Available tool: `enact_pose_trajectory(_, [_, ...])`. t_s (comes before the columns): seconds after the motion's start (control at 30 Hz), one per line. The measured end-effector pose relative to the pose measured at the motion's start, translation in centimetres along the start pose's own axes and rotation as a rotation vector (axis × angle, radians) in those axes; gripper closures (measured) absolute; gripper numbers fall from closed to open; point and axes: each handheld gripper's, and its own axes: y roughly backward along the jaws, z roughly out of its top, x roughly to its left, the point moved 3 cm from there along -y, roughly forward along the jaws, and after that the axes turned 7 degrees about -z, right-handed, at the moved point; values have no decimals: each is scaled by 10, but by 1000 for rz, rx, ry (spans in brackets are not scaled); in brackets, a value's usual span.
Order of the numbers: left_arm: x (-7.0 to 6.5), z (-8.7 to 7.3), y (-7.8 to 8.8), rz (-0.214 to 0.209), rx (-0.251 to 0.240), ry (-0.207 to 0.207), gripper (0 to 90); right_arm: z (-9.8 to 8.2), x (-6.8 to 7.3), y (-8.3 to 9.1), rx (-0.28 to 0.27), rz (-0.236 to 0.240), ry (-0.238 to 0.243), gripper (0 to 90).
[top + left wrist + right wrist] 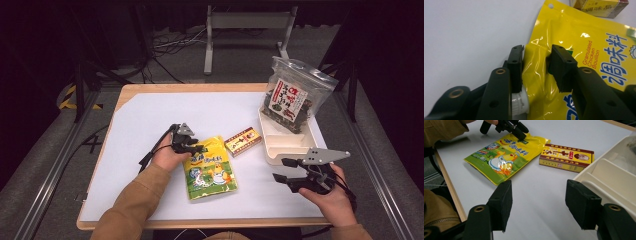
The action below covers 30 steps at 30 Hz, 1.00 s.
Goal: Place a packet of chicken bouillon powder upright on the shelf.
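Observation:
A yellow pouch of chicken bouillon (210,170) (586,50) (501,157) lies flat on the white table top, near the front middle. My left gripper (200,148) (536,53) (520,133) is at the pouch's top left edge. Its two pads press the foil from either side, and the foil is puckered between them. My right gripper (278,169) (539,187) hovers low over the table at the front right, jaws wide apart with nothing between them. It points toward the pouch.
A small red and yellow box (243,140) (599,6) (566,157) lies just right of the pouch. A white divided tray (280,150) (604,177) sits at the right, and a clear zip bag of dark dried food (295,95) stands in its far end.

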Motion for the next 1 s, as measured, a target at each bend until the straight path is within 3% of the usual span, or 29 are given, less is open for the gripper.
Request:
enact_pose_trajectory(0.2, [-7, 4, 2, 44, 39, -62, 748, 0, 0, -1, 2, 1, 2, 397])
enact_pose_trajectory(0.37, [-10, 5, 2, 55, 51, -74, 804, 0, 1, -1, 0, 2, 2, 401])
enact_pose_trajectory(0.77, [-7, 7, 10, 12, 27, -62, 822, 0, 0, -1, 0, 3, 1, 405])
enact_pose_trajectory(0.87, [-8, 11, 22, -7, -5, -61, 822, 0, 0, -1, -4, 3, 0, 406])
enact_pose_trajectory(1.0, [-13, 21, 39, -23, -44, -93, 823, 1, 0, 0, -6, 2, 1, 407])
